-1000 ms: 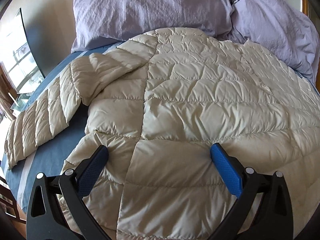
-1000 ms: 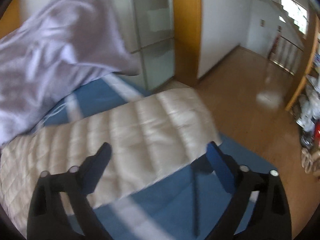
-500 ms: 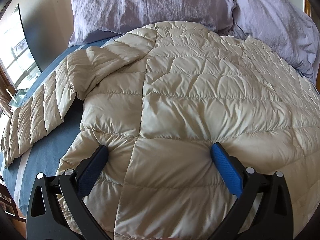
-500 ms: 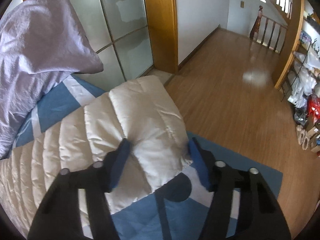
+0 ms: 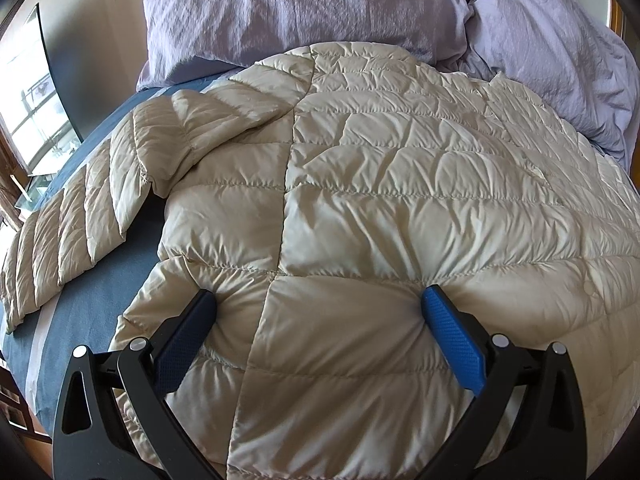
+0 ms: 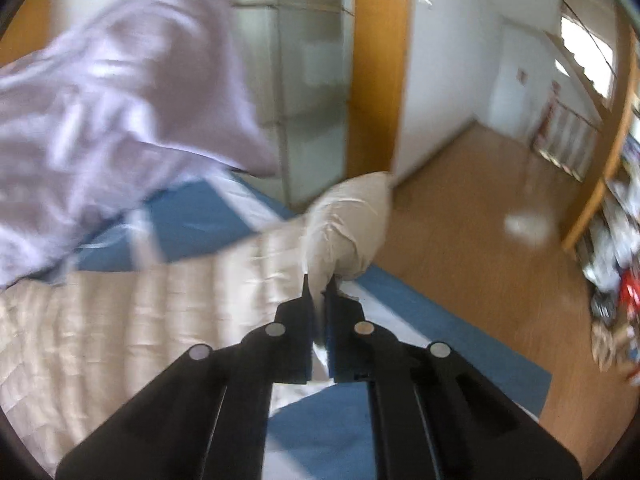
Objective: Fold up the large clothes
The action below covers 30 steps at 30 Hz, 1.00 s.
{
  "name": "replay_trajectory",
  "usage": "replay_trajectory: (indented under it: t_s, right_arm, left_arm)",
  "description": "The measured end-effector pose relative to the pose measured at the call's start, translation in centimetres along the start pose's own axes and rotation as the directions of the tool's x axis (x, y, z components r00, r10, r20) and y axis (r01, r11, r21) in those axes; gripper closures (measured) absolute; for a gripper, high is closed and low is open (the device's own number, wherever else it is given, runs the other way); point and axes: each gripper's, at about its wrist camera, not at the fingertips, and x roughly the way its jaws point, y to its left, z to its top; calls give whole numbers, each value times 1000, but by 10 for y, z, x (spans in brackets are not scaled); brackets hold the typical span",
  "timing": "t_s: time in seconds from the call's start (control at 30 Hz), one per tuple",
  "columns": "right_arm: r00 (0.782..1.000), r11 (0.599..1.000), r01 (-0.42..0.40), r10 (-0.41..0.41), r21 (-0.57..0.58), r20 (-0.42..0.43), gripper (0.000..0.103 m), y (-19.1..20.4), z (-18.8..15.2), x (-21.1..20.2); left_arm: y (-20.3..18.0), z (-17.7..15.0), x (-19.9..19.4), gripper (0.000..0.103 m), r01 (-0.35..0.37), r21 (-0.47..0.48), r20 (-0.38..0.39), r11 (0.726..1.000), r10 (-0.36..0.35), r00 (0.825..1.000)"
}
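right wrist view: right gripper (image 6: 319,286) clamped on the sleeve (image 6: 348,224) cuff, lifted.
next, carry it left across the jacket (image 5: 400,200); left gripper (image 5: 318,312), jaws apart, pins the hem.

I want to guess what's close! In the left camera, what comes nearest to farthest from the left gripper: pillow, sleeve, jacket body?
1. Jacket body, pressed between the open left gripper.
2. Sleeve, out left.
3. Pillow, at the back.
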Motion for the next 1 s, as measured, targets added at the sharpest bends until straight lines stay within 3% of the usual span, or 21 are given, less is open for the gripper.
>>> replay_trajectory:
  t_s: [0.1, 0.2, 0.37, 0.5, 0.63, 0.9, 0.97, 1.0]
  right_arm:
    - [991, 988, -132, 134, -77, 17, 98, 52, -3, -25]
    - [965, 949, -262, 263, -173, -18, 98, 115, -15, -47]
    - [890, 835, -456, 435, -309, -137, 97, 216, -57, -79]
    - [807, 720, -590, 529, -364, -262, 97, 286, -99, -110]
    - [734, 632, -679, 580, -373, -353, 95, 330, -133, -138]
    - [651, 518, -759, 608, -395, -454, 88, 367, -169, -175]
    - [625, 492, -781, 620, -385, -475, 69, 365, -170, -182]
    - [613, 482, -790, 637, -379, -468, 66, 359, -167, -188]
  left_arm:
    - [-1, -1, 0, 1, 0, -1, 0, 1000, 0, 1000]
    - [-1, 0, 0, 1, 1, -1, 0, 1000, -1, 1000]
    - [0, 0, 0, 1, 2, -2, -1, 1000, -2, 1000]
    - [1, 0, 0, 1, 3, -4, -1, 1000, -3, 1000]
    - [0, 0, -1, 1, 8, -9, -1, 1000, -8, 1000]
    - [3, -1, -2, 1, 26, -19, 7, 999, -26, 1000]
    - [6, -1, -4, 1, 48, -34, 16, 998, -47, 999]
    - [8, -1, -6, 1, 61, -43, 21, 997, -60, 998]
